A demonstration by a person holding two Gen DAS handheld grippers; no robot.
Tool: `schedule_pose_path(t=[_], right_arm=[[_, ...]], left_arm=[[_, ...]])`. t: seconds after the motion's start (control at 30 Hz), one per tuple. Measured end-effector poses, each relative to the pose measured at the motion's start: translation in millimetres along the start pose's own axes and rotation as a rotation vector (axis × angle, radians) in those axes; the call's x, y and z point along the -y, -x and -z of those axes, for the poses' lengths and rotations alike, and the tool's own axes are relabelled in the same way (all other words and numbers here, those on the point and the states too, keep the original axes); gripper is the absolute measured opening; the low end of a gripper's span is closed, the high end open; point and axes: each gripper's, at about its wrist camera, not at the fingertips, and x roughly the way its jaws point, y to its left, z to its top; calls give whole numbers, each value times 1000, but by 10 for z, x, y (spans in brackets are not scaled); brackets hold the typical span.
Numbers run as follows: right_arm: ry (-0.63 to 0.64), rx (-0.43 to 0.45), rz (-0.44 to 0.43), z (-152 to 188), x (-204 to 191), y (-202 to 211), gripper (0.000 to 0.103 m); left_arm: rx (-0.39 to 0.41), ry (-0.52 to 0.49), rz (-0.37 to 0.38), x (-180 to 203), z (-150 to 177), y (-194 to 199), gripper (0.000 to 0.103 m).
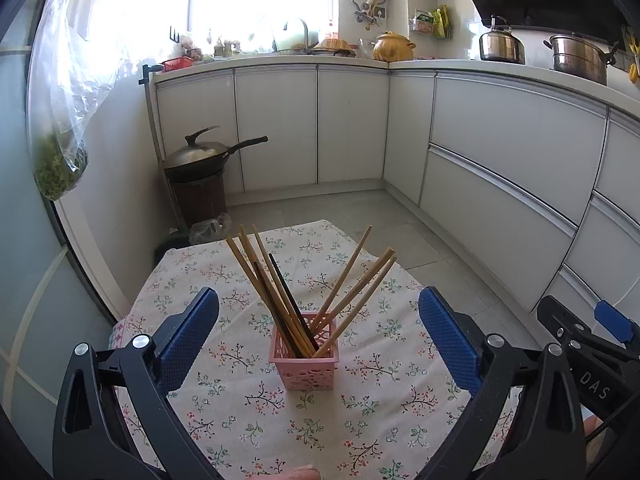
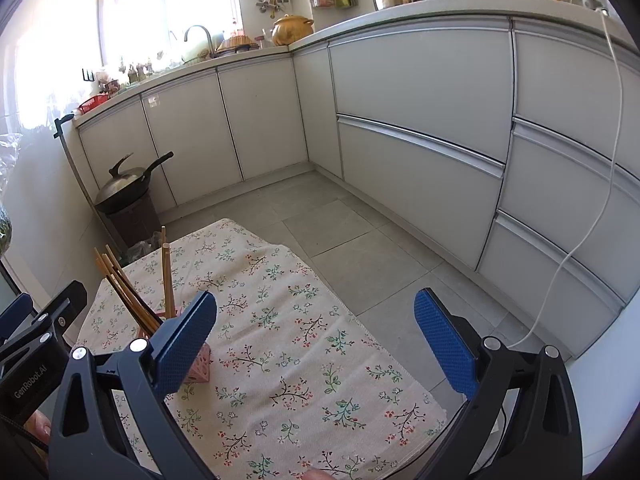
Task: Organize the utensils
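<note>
A pink perforated holder stands on the floral tablecloth. Several wooden and dark chopsticks lean out of it in two fans. My left gripper is open and empty, its blue pads on either side of the holder and nearer the camera. In the right wrist view the holder is partly hidden behind the left pad, with chopsticks sticking up. My right gripper is open and empty over the cloth, to the right of the holder.
A lidded wok sits on a dark bin at the far left. White cabinets run along the back and right. A bag of greens hangs at left. A white cable hangs down the cabinets.
</note>
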Motion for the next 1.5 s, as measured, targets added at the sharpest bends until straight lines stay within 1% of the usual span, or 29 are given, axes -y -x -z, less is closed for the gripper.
schedule_pose_path(t=[1.03,1.2,1.3,1.4,1.5], right_arm=[[-4,-19,-5,21,22,-39,96],[-7,-25,-7,23,23,-42,96],[-6,-27,-7,12,34,-49,96],[-9,-33,-9,13,39,-57,96],[-14,-40,-10,12,53,-76,96]], left_arm=[[-17,-5,-7,5,36,-64,96],[-13,-8,-12,7,49,-69,96],[3,-30,-27,28,68,-70,96],[7,-32,6,39,85,-71,93],[18,-40,6,50,93,-66,90]])
